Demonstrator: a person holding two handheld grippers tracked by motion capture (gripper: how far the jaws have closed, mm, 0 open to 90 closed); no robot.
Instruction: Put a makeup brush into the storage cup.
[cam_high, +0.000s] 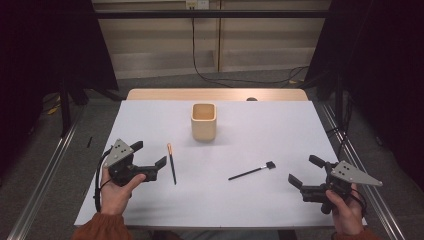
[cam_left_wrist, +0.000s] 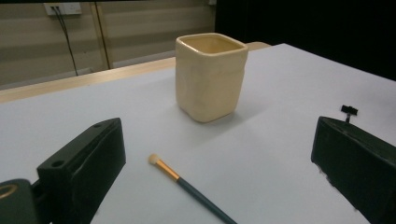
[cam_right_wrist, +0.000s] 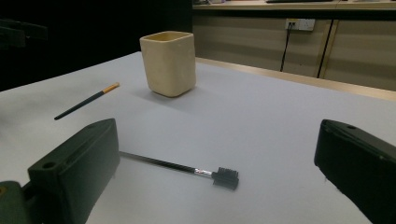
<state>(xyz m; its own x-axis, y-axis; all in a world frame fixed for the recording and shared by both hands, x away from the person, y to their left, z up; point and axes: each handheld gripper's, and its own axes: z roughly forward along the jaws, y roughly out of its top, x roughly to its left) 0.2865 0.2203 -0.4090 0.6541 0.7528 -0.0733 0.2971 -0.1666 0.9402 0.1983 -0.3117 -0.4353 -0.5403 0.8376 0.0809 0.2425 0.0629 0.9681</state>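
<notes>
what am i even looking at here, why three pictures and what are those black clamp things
Those black clamps are hand-held grippers, each with two jaws. A person holds one in each hand: the left gripper and the right gripper.

The high view comes from a fixed camera above the table, looking down. The other two come from small cameras riding on the grippers, each looking out between its own two black jaws.

On the table stand a cream square cup, upright and open at the top, and two small brushes lying flat: a brush with a pale tip and orange band near the left gripper, and a black comb-headed brush near the right gripper.

Nothing is held. Both grippers are open, with each brush lying in front of its gripper.
</notes>
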